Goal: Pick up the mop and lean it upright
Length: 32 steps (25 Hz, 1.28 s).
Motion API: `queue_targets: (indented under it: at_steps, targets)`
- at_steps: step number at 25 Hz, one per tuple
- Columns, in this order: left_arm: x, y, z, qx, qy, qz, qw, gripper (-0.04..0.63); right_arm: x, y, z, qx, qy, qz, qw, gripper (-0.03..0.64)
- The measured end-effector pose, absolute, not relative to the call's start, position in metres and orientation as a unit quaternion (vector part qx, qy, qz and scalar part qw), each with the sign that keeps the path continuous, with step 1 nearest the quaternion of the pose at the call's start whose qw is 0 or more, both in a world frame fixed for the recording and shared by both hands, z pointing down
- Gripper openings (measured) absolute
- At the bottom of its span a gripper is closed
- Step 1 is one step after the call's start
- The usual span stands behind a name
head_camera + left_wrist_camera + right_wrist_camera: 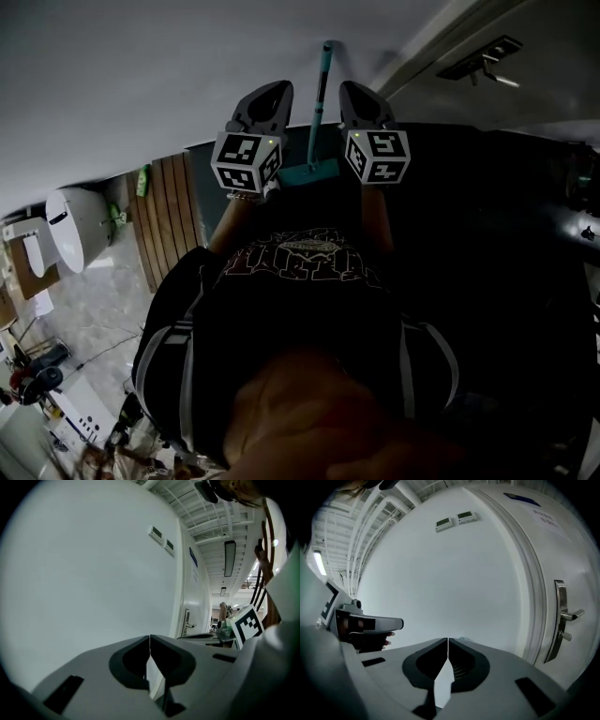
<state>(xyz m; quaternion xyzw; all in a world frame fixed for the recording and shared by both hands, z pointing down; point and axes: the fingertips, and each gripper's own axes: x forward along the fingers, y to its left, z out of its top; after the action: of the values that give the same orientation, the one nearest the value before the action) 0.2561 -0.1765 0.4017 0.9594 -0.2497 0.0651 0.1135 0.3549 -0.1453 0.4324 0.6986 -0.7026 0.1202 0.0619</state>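
In the head view a mop stands between my two grippers, its teal handle (319,98) running up against the white wall (141,75) and its teal head (307,173) low by the marker cubes. My left gripper (279,87) is just left of the handle, apart from it, and my right gripper (347,86) is just right of it. Both are shut with nothing between the jaws: the left gripper (150,637) and the right gripper (448,640) each face bare wall. The mop does not show in either gripper view.
A white door with a metal handle (565,616) lies right of the wall. Two small wall panels (453,521) sit high up. In the head view a wooden slatted panel (169,211) and a white fixture (80,225) lie left; the right side is dark.
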Motion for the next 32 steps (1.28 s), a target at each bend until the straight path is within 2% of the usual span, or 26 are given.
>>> queue_targets:
  at_steps: [15, 17, 22, 32]
  targets:
    - [0.272, -0.235, 0.425, 0.968, -0.191, 0.082, 0.139, 0.044, 0.371, -0.212, 0.468, 0.731, -0.661, 0.148, 0.084, 0.025]
    - [0.273, -0.24, 0.428, 0.968, -0.188, 0.084, 0.142, 0.044, 0.373, -0.218, 0.475, 0.731, -0.658, 0.156, 0.088, 0.076]
    - [0.273, -0.247, 0.433, 0.968, -0.183, 0.087, 0.149, 0.044, 0.376, -0.231, 0.492, 0.733, -0.65, 0.175, 0.103, 0.137]
    - [0.265, -0.256, 0.441, 0.965, -0.187, 0.094, 0.156, 0.044, 0.383, -0.252, 0.521, 0.742, -0.626, 0.189, 0.147, 0.169]
